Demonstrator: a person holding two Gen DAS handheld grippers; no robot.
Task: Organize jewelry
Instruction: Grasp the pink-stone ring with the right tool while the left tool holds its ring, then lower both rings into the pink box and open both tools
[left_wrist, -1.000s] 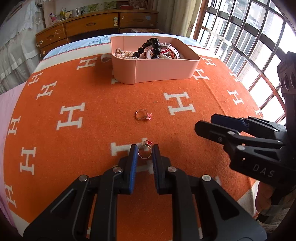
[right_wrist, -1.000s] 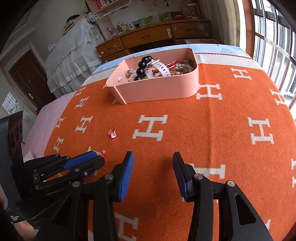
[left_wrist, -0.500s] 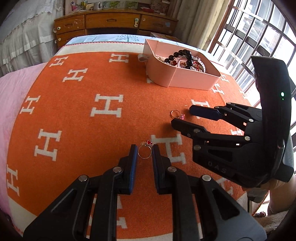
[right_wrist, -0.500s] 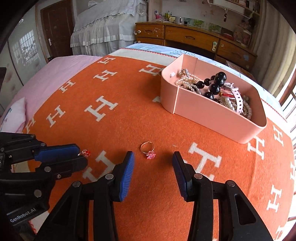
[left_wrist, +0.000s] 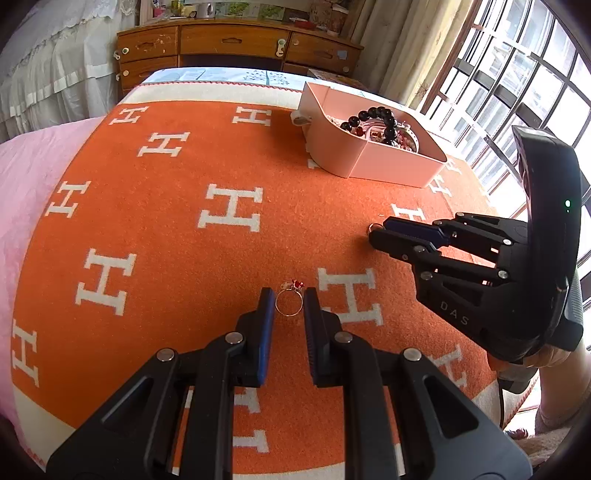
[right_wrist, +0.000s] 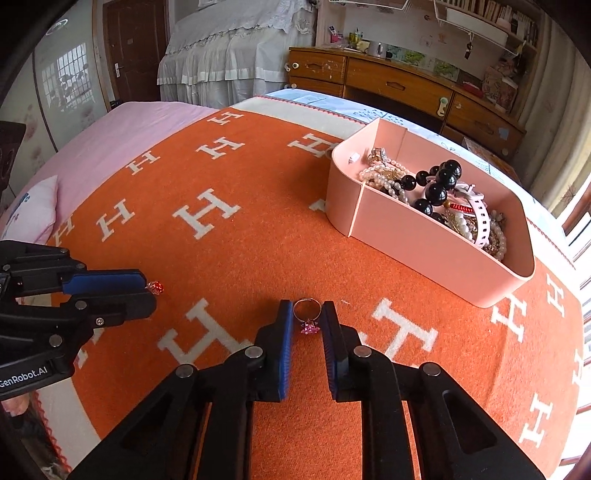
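A gold ring with a red stone (left_wrist: 289, 302) sits between the tips of my left gripper (left_wrist: 289, 301), whose pads touch its sides. A gold ring with a pink stone (right_wrist: 307, 316) sits between the tips of my right gripper (right_wrist: 308, 314), now narrowed around it. Both rings lie on the orange blanket (left_wrist: 221, 166). The pink jewelry box (right_wrist: 436, 236) holds black beads, pearls and a pink watch strap, and also shows in the left wrist view (left_wrist: 373, 151). The right gripper appears in the left wrist view (left_wrist: 384, 230); the left gripper appears in the right wrist view (right_wrist: 144, 288).
A wooden dresser (left_wrist: 236, 44) stands beyond the bed. Barred windows (left_wrist: 517, 92) are on the right. A pink sheet (right_wrist: 110, 147) and a pillow (right_wrist: 33, 210) lie at the left. A bed with a white cover (right_wrist: 229, 62) stands further back.
My right gripper moved forward over the pink-stone ring and narrowed its jaws around it. My left gripper stays around the red-stone ring while the view swings left.
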